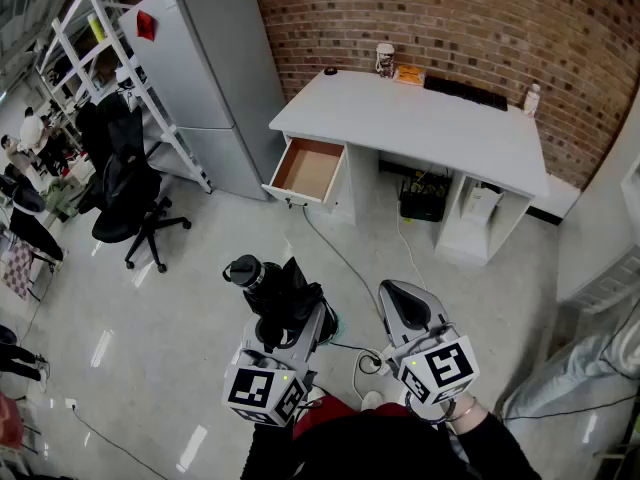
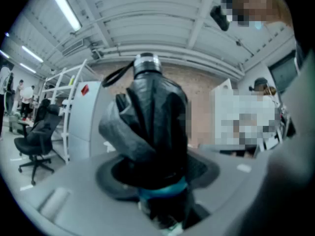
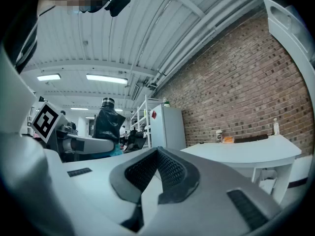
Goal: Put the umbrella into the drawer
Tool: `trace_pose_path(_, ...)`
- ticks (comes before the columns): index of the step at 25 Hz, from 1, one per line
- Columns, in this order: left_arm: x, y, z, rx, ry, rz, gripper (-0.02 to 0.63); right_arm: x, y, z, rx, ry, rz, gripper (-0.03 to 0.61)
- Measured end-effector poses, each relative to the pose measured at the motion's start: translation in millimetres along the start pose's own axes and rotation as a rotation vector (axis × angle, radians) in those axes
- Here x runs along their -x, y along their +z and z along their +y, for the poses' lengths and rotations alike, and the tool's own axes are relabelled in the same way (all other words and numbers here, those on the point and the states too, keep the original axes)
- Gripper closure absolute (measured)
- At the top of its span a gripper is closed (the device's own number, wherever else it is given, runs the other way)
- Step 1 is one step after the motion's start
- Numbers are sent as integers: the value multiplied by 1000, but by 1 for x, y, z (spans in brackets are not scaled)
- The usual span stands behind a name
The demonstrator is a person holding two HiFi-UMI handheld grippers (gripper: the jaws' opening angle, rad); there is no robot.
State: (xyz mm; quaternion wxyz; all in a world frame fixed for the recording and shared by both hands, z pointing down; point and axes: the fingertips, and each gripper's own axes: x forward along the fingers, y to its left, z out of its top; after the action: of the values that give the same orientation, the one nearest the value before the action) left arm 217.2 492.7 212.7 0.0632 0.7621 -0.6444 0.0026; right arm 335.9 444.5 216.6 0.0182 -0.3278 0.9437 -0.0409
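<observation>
Transport is happening: left claw (image 1: 285,323) is gripping the umbrella (image 1: 272,286), well apart from the open drawer (image 1: 309,169) under the tabletop's (image 1: 420,118) left edge. Right claw (image 1: 404,301) is riding closed, seemingly empty. Next move is calling for an approach.

A: What have I got in the left gripper (image 2: 157,175)?
B: You're clamping the folded black umbrella (image 2: 153,127) low down, with your dark pads (image 2: 109,173) pressed against the fabric on both sides. It stands upright. A teal band (image 2: 162,188) circles it at the near end, a silver cap (image 2: 146,64) tops it, and a black strap (image 2: 116,76) loops off to the left.
A: And beyond it?
B: Far on your left stand a black office chair (image 2: 35,140), a white rack (image 2: 59,90) and a grey fridge (image 2: 83,124) with a red mark. A brick wall (image 2: 199,107) runs behind the umbrella, and strip lights (image 2: 65,6) cross the ceiling.
</observation>
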Motion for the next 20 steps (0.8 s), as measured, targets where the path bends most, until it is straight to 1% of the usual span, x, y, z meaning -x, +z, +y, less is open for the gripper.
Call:
trace_pose_path(4, 2, -2, -4, 2, 4, -2, 376, 4, -1, -2, 4, 1, 1, 572)
trace_pose_path(9, 3, 5, -4, -6, 15, -5, 376, 6, -3, -2, 33, 15, 25, 572)
trace_pose_path(13, 3, 5, 9, -1, 32, 4, 376, 0, -6, 1, 15, 23, 29, 572)
trace_pose_path(16, 0, 8, 22, 12, 37, 6, 376, -10, -3, -1, 2, 12, 22, 572)
trace_pose_path(20, -14, 6, 44, 9, 42, 2, 376, -29, 0, -7, 8, -4, 15, 572)
